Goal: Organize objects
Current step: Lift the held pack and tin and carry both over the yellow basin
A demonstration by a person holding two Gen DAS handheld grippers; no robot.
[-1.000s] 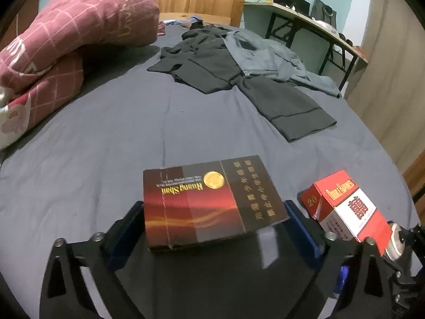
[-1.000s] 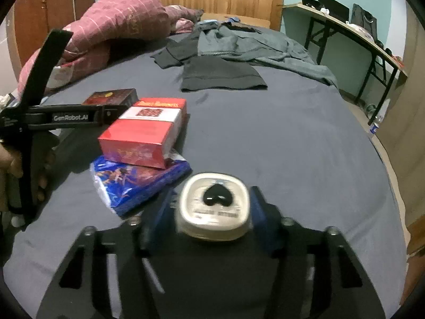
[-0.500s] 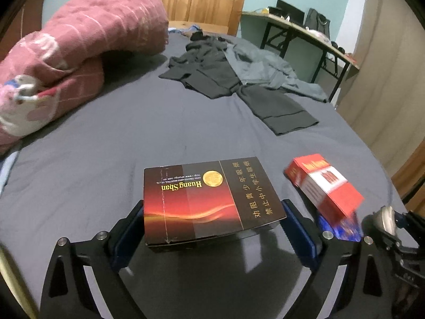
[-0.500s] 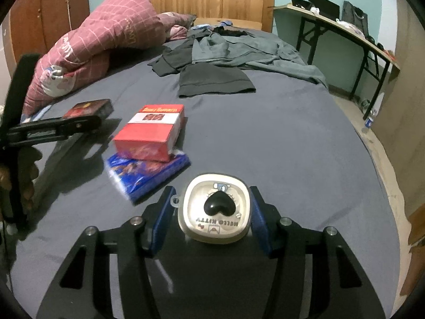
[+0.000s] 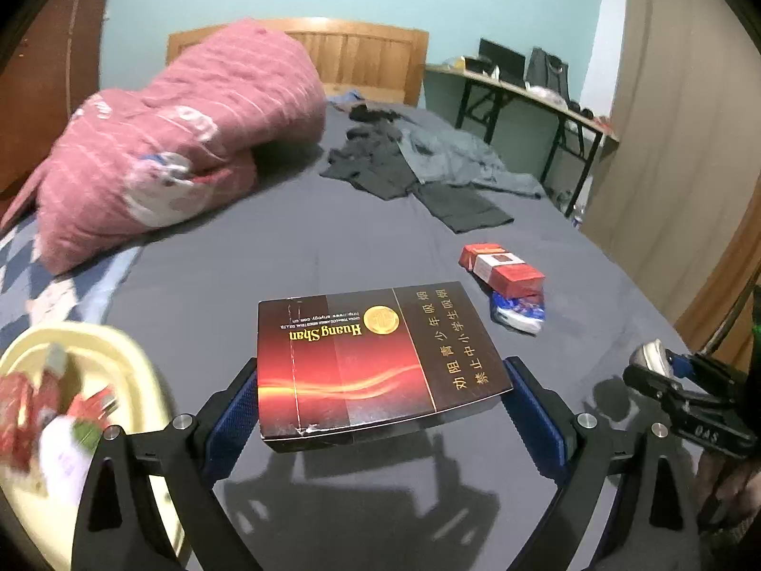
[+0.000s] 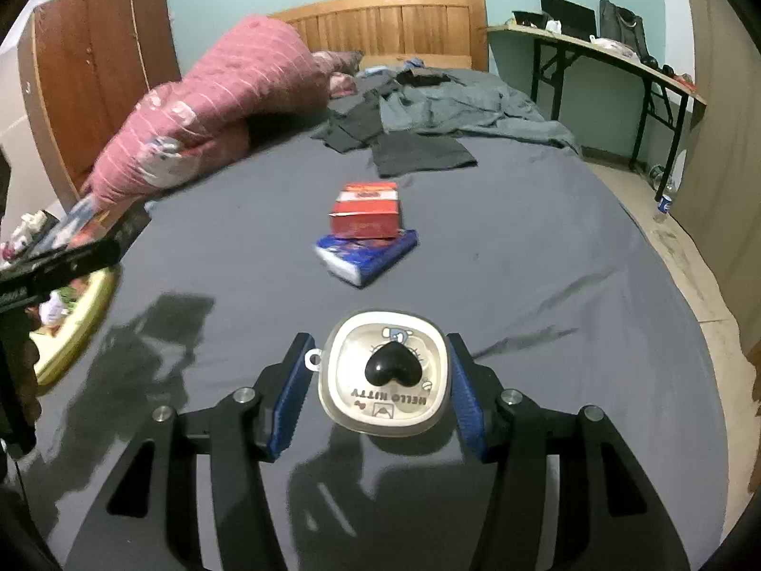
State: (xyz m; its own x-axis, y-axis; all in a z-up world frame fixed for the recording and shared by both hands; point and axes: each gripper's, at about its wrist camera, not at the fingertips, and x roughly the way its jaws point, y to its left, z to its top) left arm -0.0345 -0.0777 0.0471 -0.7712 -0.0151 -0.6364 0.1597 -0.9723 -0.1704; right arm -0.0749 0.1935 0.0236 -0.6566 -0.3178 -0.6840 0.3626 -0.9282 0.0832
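My left gripper (image 5: 380, 409) is shut on a dark red carton lettered Huang Shan (image 5: 375, 357), held level above the grey bed sheet (image 5: 285, 247). My right gripper (image 6: 380, 385) is shut on a small white Hello Kitty box (image 6: 383, 373) with a black heart knob. A red and white carton (image 6: 366, 209) lies on a blue packet (image 6: 366, 252) in the middle of the bed; both show in the left wrist view too, the red carton (image 5: 502, 269) over the blue packet (image 5: 518, 311). A pale yellow basin (image 5: 71, 347) holding several packets sits at the bed's left edge.
A folded pink quilt (image 5: 180, 142) fills the far left of the bed, and dark and grey clothes (image 6: 428, 119) lie near the wooden headboard (image 6: 395, 24). A long desk (image 6: 618, 57) stands to the right. The other gripper (image 5: 685, 395) shows at the right of the left wrist view.
Both grippers have pulled back and risen with their loads; the stacked cartons look farther away. The left one has swung leftward, bringing the yellow basin into view.
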